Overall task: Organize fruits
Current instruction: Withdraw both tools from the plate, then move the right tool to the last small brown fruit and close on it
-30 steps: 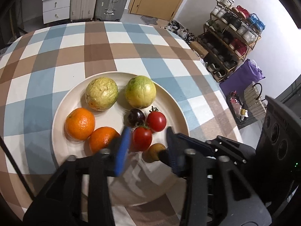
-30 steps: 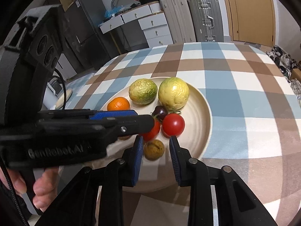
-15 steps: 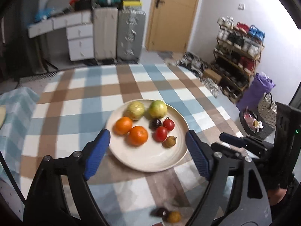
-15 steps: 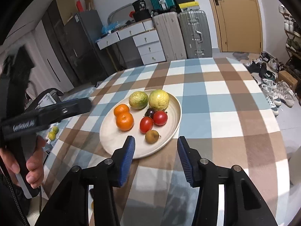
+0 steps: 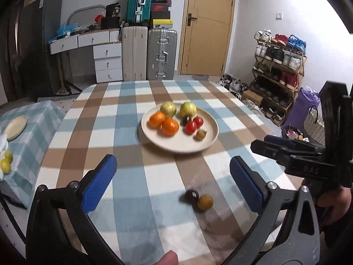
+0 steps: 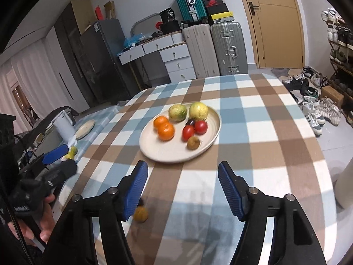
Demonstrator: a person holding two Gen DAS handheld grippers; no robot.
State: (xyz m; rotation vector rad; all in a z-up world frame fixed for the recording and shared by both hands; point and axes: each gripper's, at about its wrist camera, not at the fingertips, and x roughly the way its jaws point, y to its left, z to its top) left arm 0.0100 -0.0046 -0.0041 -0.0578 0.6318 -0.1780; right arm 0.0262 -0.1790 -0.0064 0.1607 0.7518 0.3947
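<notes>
Both grippers, left (image 5: 172, 185) and right (image 6: 182, 190), gape wide, empty. Two loose fruits, dark (image 5: 191, 195) and yellow (image 5: 205, 202), touch on near bench; the rest sit on plate (image 5: 154, 142). Small, round, light, likely soft-skinned: pinch across the middle, gently.

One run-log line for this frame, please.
left gripper: open, empty | right gripper: open, empty | plate: holds fruit | dark fruit and yellow-brown fruit: on tablecloth, off plate

We see bare checked surface (image 5: 154, 176) between both wide-open claws and the plate (image 5: 211, 141). Two small loose fruits (image 5: 199, 198), blurred, lie near the front edge, seemingly touching. Plate's near half is free; fruit crowds its far half.
</notes>
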